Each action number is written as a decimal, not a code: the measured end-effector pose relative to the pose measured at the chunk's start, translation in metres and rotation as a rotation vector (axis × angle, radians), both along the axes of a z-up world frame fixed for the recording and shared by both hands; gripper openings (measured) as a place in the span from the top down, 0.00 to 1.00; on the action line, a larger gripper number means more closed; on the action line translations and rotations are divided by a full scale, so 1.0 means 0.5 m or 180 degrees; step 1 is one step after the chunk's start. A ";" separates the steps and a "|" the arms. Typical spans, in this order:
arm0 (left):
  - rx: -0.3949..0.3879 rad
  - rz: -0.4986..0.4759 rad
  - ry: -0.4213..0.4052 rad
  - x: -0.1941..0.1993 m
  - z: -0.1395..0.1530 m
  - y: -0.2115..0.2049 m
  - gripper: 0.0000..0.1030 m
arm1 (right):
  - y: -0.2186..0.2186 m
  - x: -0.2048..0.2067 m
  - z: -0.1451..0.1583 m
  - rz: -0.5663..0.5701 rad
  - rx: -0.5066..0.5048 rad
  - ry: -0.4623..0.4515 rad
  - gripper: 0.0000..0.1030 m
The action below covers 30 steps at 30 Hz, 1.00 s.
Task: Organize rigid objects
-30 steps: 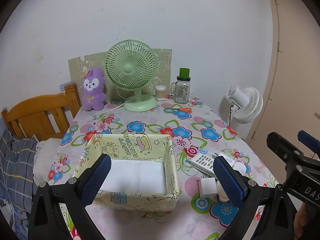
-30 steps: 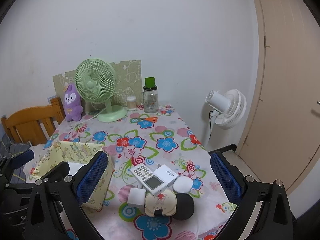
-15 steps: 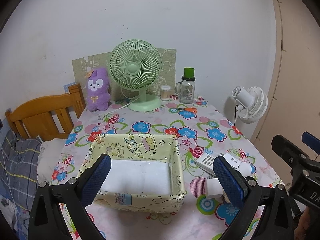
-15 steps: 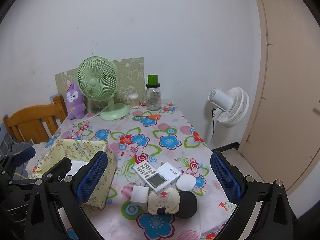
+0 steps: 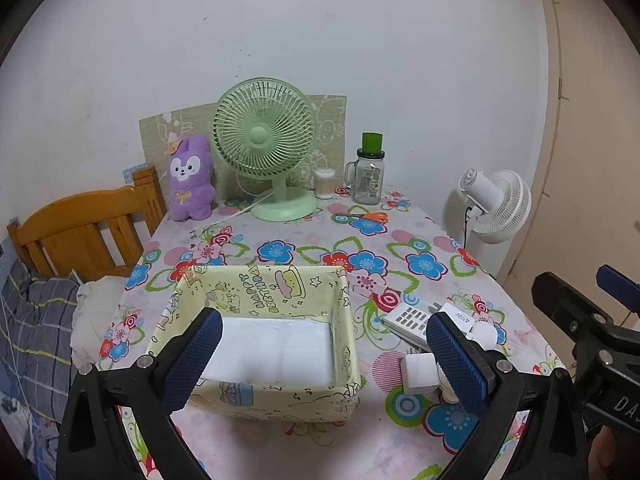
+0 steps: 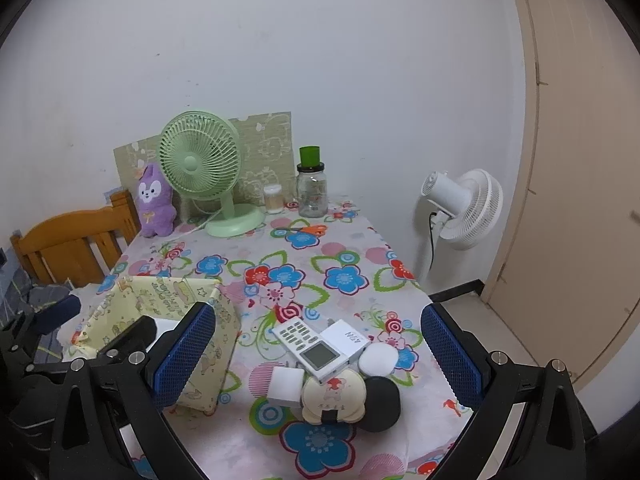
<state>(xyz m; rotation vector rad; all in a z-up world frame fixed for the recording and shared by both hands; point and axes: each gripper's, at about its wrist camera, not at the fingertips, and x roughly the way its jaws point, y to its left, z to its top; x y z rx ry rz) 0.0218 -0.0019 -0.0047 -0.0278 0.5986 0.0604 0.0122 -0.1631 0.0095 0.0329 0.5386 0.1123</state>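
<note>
A yellow fabric box (image 5: pixel 272 316) with a white floor stands on the flowered table (image 5: pixel 320 252); it also shows in the right wrist view (image 6: pixel 168 316). To its right lies a cluster: a white remote (image 6: pixel 310 350), a white box (image 6: pixel 346 338), a white cube (image 6: pixel 285 386), a cream mouse-shaped case (image 6: pixel 334 396), a black round object (image 6: pixel 380 398) and a white puck (image 6: pixel 378 358). My left gripper (image 5: pixel 320 360) is open and empty above the box's near side. My right gripper (image 6: pixel 316 356) is open and empty above the cluster.
At the back stand a green desk fan (image 5: pixel 264 148), a purple plush (image 5: pixel 190 178), a glass jar with green lid (image 5: pixel 368 176), a small cotton-swab jar (image 5: pixel 325 184) and orange scissors (image 5: pixel 366 216). A wooden chair (image 5: pixel 84 232) is left, a white floor fan (image 5: pixel 494 204) right.
Both grippers have drawn back and up a little, so the table and objects look slightly farther. Nothing on the table has moved.
</note>
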 end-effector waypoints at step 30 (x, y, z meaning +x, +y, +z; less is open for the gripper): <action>-0.0056 -0.0082 -0.0057 0.011 -0.004 -0.015 0.00 | 0.006 0.013 0.000 -0.0029 -0.0096 -0.0026 0.00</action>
